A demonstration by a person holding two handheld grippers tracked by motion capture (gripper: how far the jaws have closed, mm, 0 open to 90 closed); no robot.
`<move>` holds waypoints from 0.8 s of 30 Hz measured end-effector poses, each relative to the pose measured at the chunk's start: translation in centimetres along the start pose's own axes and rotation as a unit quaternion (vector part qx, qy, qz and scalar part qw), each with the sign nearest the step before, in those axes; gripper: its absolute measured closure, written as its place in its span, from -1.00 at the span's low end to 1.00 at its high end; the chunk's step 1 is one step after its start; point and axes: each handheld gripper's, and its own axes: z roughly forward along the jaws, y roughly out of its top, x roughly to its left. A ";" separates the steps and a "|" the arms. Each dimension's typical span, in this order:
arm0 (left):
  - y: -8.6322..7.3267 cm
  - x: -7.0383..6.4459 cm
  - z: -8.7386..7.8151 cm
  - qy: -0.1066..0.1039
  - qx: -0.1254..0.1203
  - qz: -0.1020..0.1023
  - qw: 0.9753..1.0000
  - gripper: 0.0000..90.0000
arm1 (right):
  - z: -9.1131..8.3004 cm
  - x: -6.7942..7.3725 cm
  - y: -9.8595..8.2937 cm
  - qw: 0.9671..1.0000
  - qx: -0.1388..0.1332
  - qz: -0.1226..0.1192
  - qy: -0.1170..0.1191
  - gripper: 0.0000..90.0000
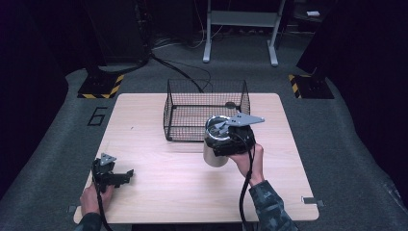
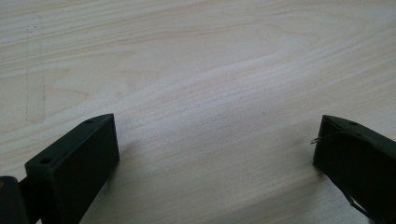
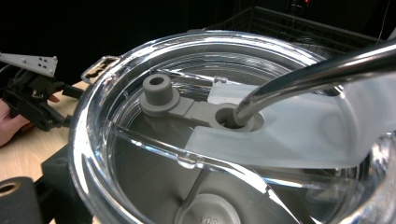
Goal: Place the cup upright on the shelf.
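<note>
Carpet (image 1: 57, 125), grey and speckled, covers the dim room's floor, with a white "6" (image 1: 97, 115) marked on it left of the table. Two hazard-striped plates (image 1: 102, 86) lie on it beyond the table's far corners, and a grey frame (image 1: 240, 29) stands on two legs at the back.

One pale wooden table (image 1: 159, 192) fills the middle of the high view; its grain runs bare under the left gripper's camera (image 2: 196, 70).

One black wire basket (image 1: 192, 103) sits at the table's far middle, open on top.

One steel tumbler (image 1: 214, 144) stands just in front of the basket's near right corner, beside its wire wall. In the right gripper view its clear lid (image 3: 140, 154) is seen from close above, with a grey stopper (image 3: 156, 91) folded back and one metal straw (image 3: 317, 74) entering the lid's hole.

Two grippers are in use. The right gripper (image 1: 228, 137), held by the right hand (image 1: 250, 161), is pressed against the tumbler's right side near the top; whether its jaws clamp the tumbler I cannot tell. The left gripper (image 1: 115, 177), in the left hand (image 1: 91, 197), rests low at the near left corner, well apart from the tumbler, its jaws spread wide with nothing but wood between them.
</note>
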 end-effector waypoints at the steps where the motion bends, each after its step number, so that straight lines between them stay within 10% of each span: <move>1: 0.0 0.0 0.0 0.000 -0.001 0.000 1.000 -1.00 | 0.0 -0.2 0.5 1.000 -0.005 -0.003 -0.001 -0.91; 24: 0.0 0.0 0.0 0.000 -0.002 -0.002 1.000 -1.00 | 0.5 -2.0 5.6 1.000 -0.014 0.004 -0.006 -0.91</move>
